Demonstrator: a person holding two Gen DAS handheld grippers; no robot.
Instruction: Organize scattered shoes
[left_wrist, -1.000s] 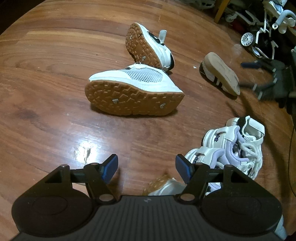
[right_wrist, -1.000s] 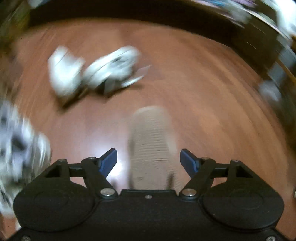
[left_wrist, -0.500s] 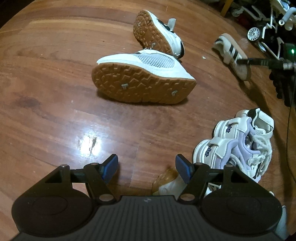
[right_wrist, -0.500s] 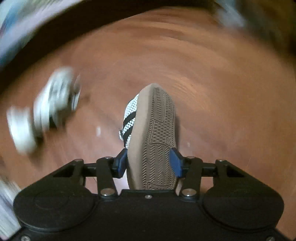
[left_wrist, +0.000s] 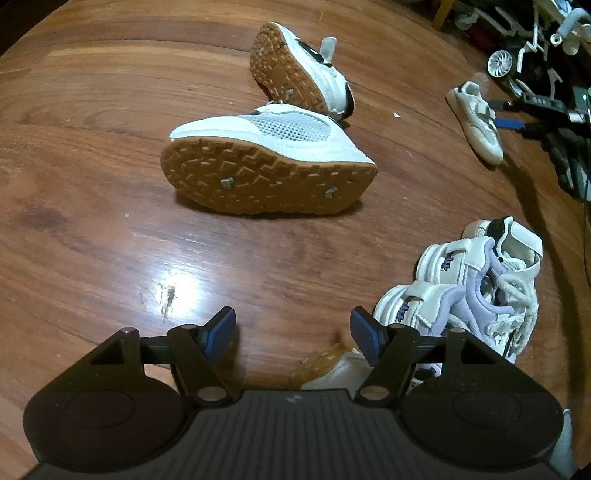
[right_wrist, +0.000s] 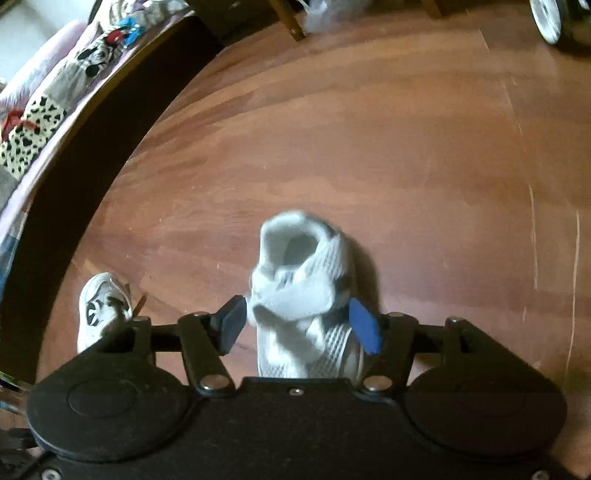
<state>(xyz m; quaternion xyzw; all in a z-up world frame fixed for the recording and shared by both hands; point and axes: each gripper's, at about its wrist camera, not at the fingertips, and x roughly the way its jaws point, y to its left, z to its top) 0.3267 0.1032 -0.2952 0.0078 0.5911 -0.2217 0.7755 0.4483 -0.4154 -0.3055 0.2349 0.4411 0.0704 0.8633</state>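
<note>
My left gripper is open and empty, low over the wooden floor. Ahead of it a white mesh sneaker lies on its side with its gum sole toward me, and its mate lies tipped behind it. A white and lilac pair sits at the right. My right gripper is shut on a small white strap shoe, now upright with its opening facing up. That shoe also shows at the far right of the left wrist view.
A stroller frame and wheel and dark clutter crowd the far right. Another small white shoe lies by a dark bed frame with patterned bedding at the left. A gum-soled shoe toe lies under my left gripper.
My right gripper closed on the strap shoe, lifted it and turned it from sole-up to opening-up, swinging toward the bed. My left gripper drifted slightly, still open.
</note>
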